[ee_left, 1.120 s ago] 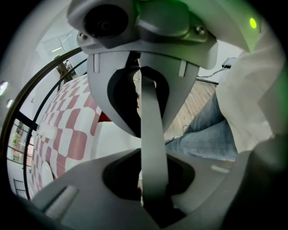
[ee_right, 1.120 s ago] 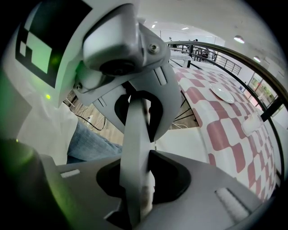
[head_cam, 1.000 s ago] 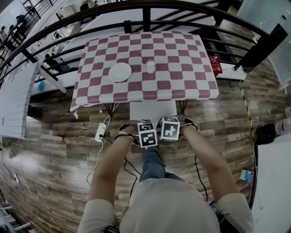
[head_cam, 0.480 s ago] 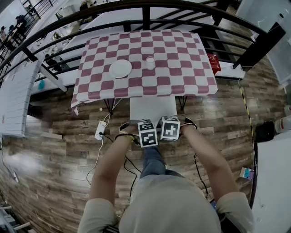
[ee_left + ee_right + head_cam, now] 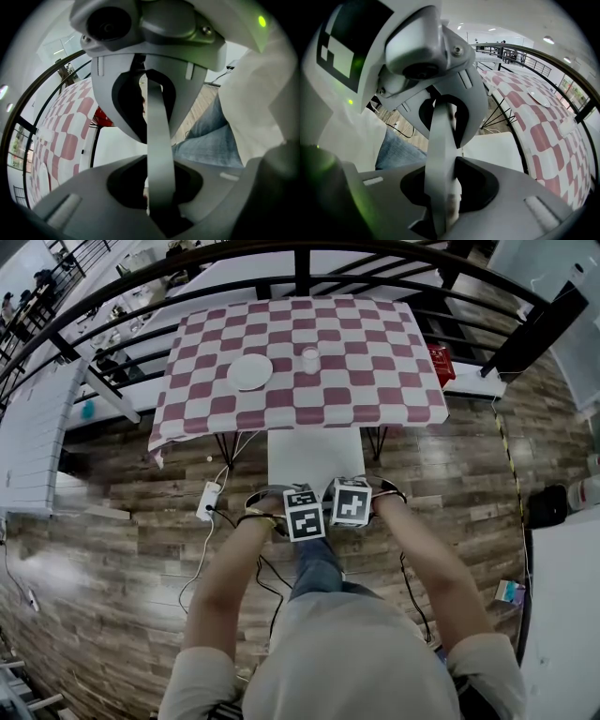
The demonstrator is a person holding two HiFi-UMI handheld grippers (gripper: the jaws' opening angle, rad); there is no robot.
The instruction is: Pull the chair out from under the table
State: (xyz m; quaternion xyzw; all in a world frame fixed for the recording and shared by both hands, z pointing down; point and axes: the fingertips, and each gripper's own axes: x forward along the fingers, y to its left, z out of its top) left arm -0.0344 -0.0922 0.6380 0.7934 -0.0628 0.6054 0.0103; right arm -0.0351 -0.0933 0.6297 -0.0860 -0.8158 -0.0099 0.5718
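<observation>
The white chair's seat [image 5: 314,457] sticks out from under the table with the red-and-white chequered cloth [image 5: 375,362]. Both grippers, marker cubes up, point steeply down at the top of its backrest, close side by side. My left gripper [image 5: 302,514] is shut on the backrest's thin edge [image 5: 159,140], which runs between its jaws. My right gripper [image 5: 351,503] is shut on the same edge [image 5: 440,140]. The seat [image 5: 117,145] [image 5: 492,147] shows beyond the jaws in both gripper views. The person's jeans [image 5: 317,568] are right behind the chair.
A white plate [image 5: 249,371] and a cup [image 5: 310,359] stand on the table. A power strip [image 5: 208,501] and cables lie on the wooden floor to the left. A black railing [image 5: 300,277] curves behind the table. A white tabletop [image 5: 562,615] is at the right.
The table has slid away toward the top of the head view. More of the chair seat shows from under the cloth, with both grippers still on the backrest.
</observation>
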